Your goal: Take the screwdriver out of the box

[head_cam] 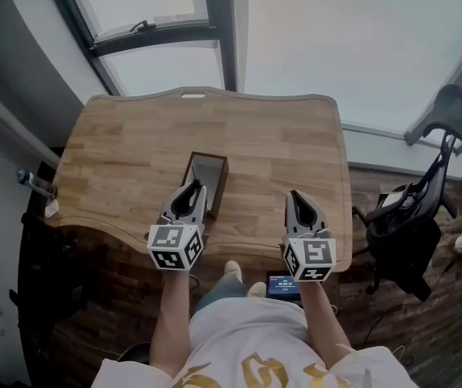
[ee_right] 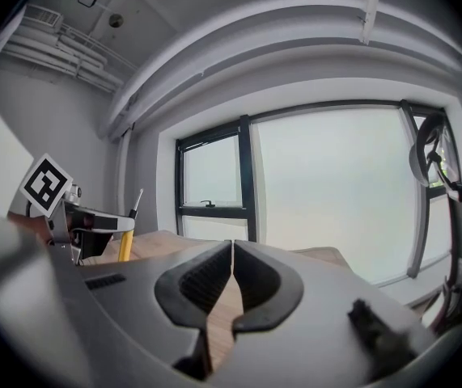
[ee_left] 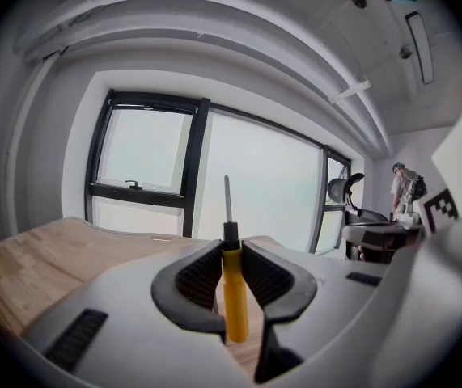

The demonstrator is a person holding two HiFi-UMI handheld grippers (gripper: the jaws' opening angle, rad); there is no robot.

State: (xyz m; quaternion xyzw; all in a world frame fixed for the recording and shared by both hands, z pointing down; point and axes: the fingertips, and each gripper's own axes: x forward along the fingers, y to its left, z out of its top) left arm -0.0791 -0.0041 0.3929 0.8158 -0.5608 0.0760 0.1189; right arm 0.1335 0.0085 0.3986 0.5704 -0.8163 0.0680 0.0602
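My left gripper is shut on a yellow-handled screwdriver, which stands upright between the pads with its thin metal shaft pointing up. In the head view the left gripper is at the near end of the open dark wooden box on the table. From the right gripper view the screwdriver shows at the left, held in the left gripper. My right gripper hangs over the table's near right part; its jaws are shut with nothing between them.
The wooden table stands against large windows. A bottle is at the table's left edge. A black office chair stands at the right. A small screen device lies below the table's near edge.
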